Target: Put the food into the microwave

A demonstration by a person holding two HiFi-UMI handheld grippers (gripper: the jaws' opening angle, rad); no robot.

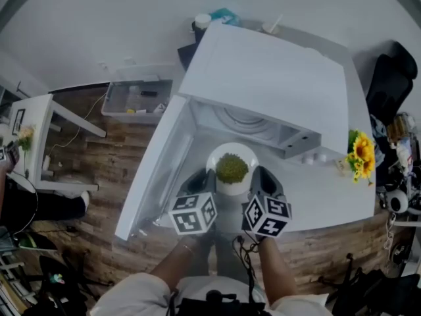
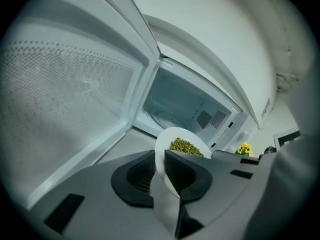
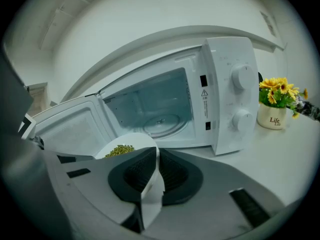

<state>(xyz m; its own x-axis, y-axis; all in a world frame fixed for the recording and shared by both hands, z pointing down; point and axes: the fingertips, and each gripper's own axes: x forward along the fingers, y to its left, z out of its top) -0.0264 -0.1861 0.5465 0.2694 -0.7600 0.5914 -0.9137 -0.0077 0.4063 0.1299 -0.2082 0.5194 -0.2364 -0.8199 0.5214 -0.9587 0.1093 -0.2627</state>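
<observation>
A white bowl [image 1: 220,155] of green peas [image 1: 231,168] hangs in front of the open white microwave [image 1: 276,78]. My left gripper [image 1: 205,180] is shut on the bowl's left rim [image 2: 161,156], and my right gripper [image 1: 258,180] is shut on its right rim [image 3: 152,171]. In the left gripper view the peas [image 2: 186,146] show past the jaws, with the microwave cavity [image 2: 185,111] behind. The right gripper view has the peas [image 3: 119,150] low at the left and the glass turntable [image 3: 161,124] inside the cavity beyond.
The microwave door [image 1: 152,170] swings open to the left. A pot of yellow flowers [image 1: 358,151] stands on the white counter [image 1: 329,196] right of the microwave; its two knobs [image 3: 241,76] face me. A grey bin [image 1: 135,101] sits on the floor at the left.
</observation>
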